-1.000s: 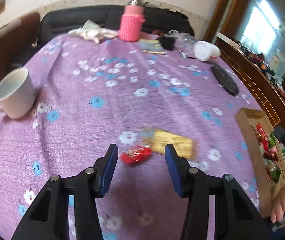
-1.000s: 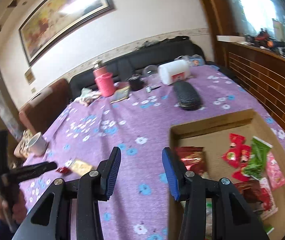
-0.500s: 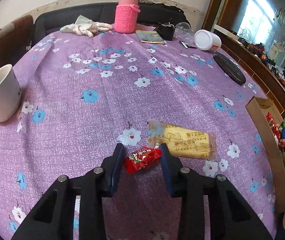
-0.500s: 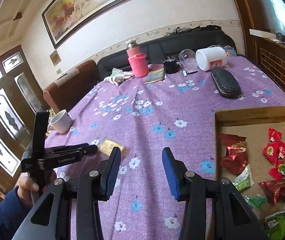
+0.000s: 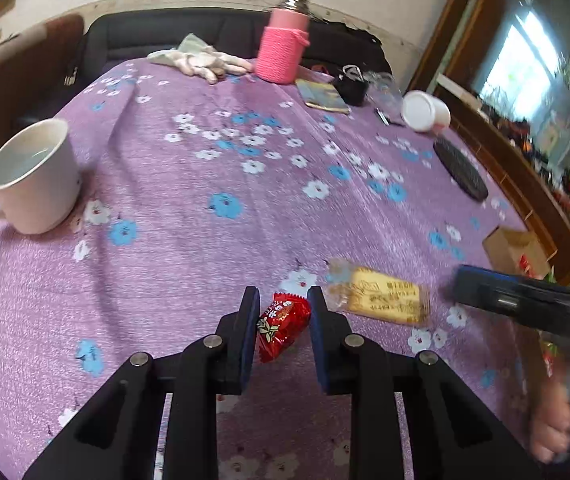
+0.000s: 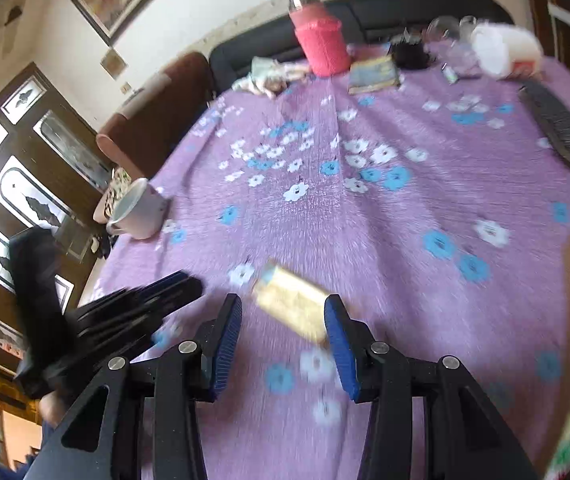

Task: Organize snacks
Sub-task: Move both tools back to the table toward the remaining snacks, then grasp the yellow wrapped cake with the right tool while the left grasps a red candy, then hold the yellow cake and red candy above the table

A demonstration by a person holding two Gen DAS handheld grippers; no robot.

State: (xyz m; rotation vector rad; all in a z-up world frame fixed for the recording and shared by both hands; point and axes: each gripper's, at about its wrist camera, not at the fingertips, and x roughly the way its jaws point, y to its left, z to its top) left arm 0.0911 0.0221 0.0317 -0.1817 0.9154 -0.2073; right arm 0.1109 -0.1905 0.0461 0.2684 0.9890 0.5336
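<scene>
Step in hand: pick-up of loose snacks from the table (image 5: 245, 208) for transfer to the cardboard box (image 5: 513, 240). The left gripper (image 5: 281, 300) is clamped on the red candy (image 5: 283, 322); both blue pads press its sides, and the jaws have just been closing onto it. The candy sits near the front edge of the purple flowered cloth, still low to the cloth; whether it is lifted clear cannot be told. It is a small, glossy red foil wrapper with white print and crimped, twisted ends, tilted between the pads; judged light and crinkly, likely to slip if the grip is only on loose foil. The right gripper (image 6: 283, 316) stands apart, nothing between its pads, hovering over the yellow biscuit packet (image 6: 291, 304), which lies flat just right of the candy; this view is blurred, so contact cannot be judged. The packet is a flat clear-edged sleeve with dark print, seen sharper in the left view (image 5: 385, 296). Next move, as judged: raise the candy and carry it right to the box at the table's right edge, where other wrappers already lie; the right gripper needs to straddle the packet's narrow width and close. Risk: the two grippers work close together and could collide.
</scene>
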